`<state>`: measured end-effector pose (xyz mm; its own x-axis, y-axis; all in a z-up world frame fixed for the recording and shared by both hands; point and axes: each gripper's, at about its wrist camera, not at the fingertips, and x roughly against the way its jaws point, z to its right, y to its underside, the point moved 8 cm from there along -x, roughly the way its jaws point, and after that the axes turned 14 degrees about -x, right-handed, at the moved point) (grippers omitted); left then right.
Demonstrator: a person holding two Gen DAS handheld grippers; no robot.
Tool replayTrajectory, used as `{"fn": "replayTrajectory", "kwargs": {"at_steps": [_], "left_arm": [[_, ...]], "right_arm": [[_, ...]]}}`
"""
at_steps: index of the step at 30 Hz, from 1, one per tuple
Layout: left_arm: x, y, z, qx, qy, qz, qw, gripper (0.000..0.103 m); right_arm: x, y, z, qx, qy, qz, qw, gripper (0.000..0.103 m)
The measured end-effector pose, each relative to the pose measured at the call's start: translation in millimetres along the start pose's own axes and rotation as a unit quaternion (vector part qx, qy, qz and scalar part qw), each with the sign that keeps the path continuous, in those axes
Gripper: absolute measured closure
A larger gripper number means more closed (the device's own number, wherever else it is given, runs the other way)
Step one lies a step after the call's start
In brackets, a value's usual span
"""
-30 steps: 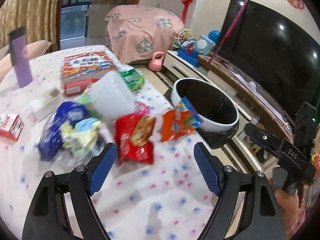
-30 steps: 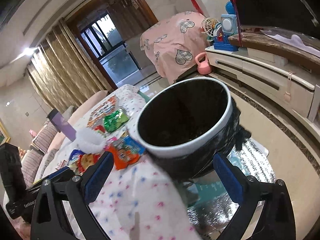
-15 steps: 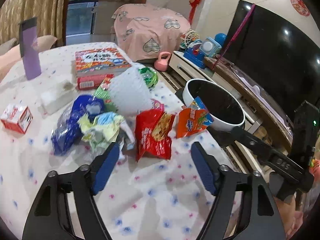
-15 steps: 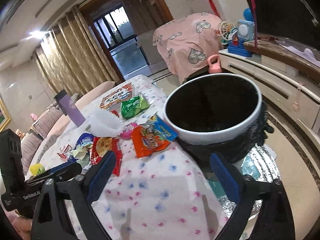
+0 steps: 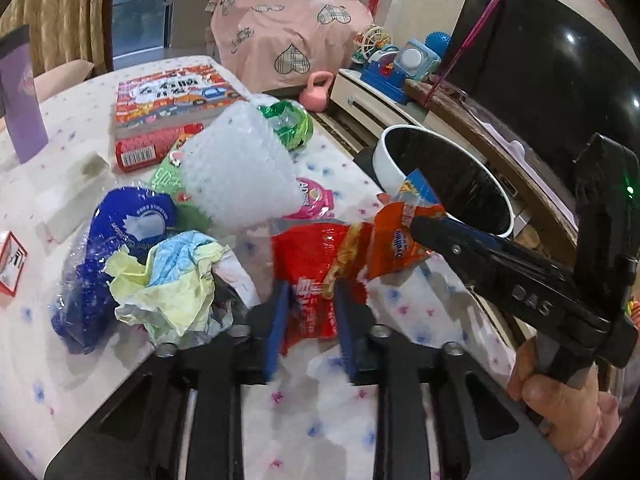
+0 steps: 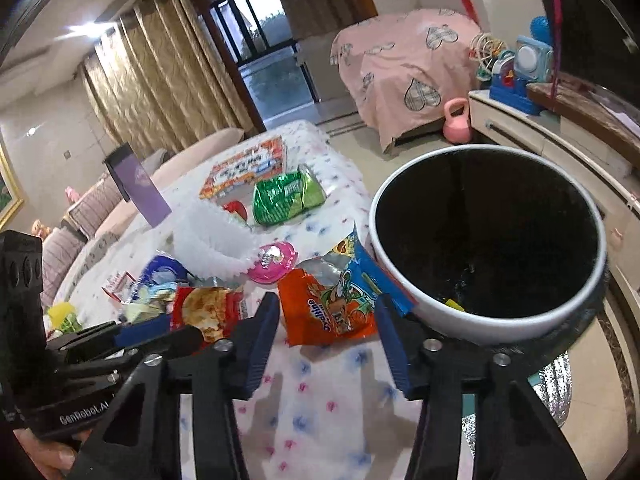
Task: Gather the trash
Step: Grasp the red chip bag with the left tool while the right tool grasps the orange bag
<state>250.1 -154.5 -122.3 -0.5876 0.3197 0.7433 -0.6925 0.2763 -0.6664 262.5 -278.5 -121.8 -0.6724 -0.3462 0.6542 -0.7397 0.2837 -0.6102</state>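
Snack wrappers lie on a white dotted tablecloth (image 5: 320, 412). My left gripper (image 5: 310, 320) has closed around the near end of a red snack bag (image 5: 312, 264), its blue pads on both sides of it. My right gripper (image 6: 326, 340) stands half open around an orange and blue wrapper (image 6: 332, 304), which also shows in the left wrist view (image 5: 400, 240). A white-rimmed bin with a black liner (image 6: 492, 240) stands just right of the table edge; it also shows in the left wrist view (image 5: 448, 176).
Also on the table: a white foam net (image 5: 236, 176), a blue bag (image 5: 108, 264), crumpled paper (image 5: 168, 284), a pink lid (image 5: 314, 200), a green wrapper (image 5: 288, 124), a picture book (image 5: 172, 96), a purple box (image 5: 20, 96). A TV cabinet stands beyond the bin.
My left gripper has moved forward and closed on the red bag. My right gripper has moved in and narrowed around the orange wrapper.
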Motion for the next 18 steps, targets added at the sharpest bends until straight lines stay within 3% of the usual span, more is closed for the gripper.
{"fn": "replayTrajectory", "kwargs": {"at_steps": [2, 3, 4, 8, 18], "left_arm": [[1, 0, -1, -0.001, 0.007, 0.002, 1.0000, 0.094], [2, 0, -1, -0.003, 0.007, 0.004, 1.0000, 0.096], [4, 0, 0, -0.005, 0.009, 0.005, 0.9999, 0.096], [14, 2, 4, -0.005, 0.015, 0.014, 0.9998, 0.096], [36, -7, 26, -0.015, 0.038, 0.035, 0.9985, 0.097]], "right_arm": [[-8, 0, 1, 0.004, 0.006, -0.006, 1.000, 0.073], [-11, 0, 1, 0.005, 0.011, -0.009, 1.000, 0.088], [-12, 1, 1, 0.007, 0.012, -0.011, 1.000, 0.093], [-8, 4, 0, 0.012, 0.012, -0.008, 1.000, 0.099], [41, 1, 13, -0.012, 0.000, 0.023, 1.000, 0.100]]}}
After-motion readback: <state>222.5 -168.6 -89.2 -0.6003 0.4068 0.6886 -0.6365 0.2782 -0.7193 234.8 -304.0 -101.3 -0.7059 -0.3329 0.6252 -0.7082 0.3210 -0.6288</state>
